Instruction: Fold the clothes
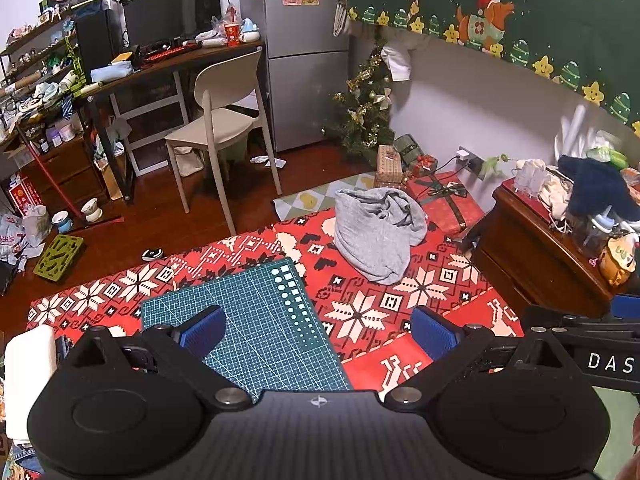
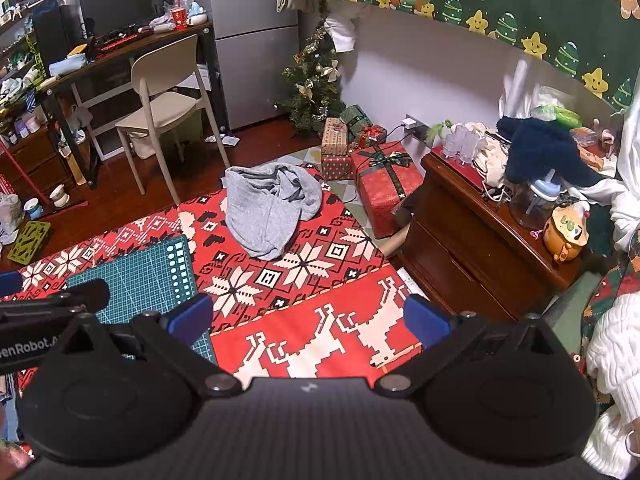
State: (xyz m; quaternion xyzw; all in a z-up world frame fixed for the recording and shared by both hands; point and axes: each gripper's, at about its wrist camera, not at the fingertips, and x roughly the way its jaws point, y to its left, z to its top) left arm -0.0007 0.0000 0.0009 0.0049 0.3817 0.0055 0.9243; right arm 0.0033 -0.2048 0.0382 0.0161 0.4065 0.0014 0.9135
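Blue-padded, my jaws stand wide apart on both sides, left gripper (image 1: pixel 318 330) and right gripper (image 2: pixel 308 316), with nothing between them. Under the left lies a green cutting mat (image 1: pixel 256 320) on the red patterned cloth (image 2: pixel 320 320) covering the tabletop. Beyond, ahead of both, the grey garment (image 1: pixel 376 232) sits crumpled in a loose heap, not folded, its long axis running away from me. It lies ahead-right of my left jaws, ahead-left of my right; neither looks clearly nearer. No container holds it.
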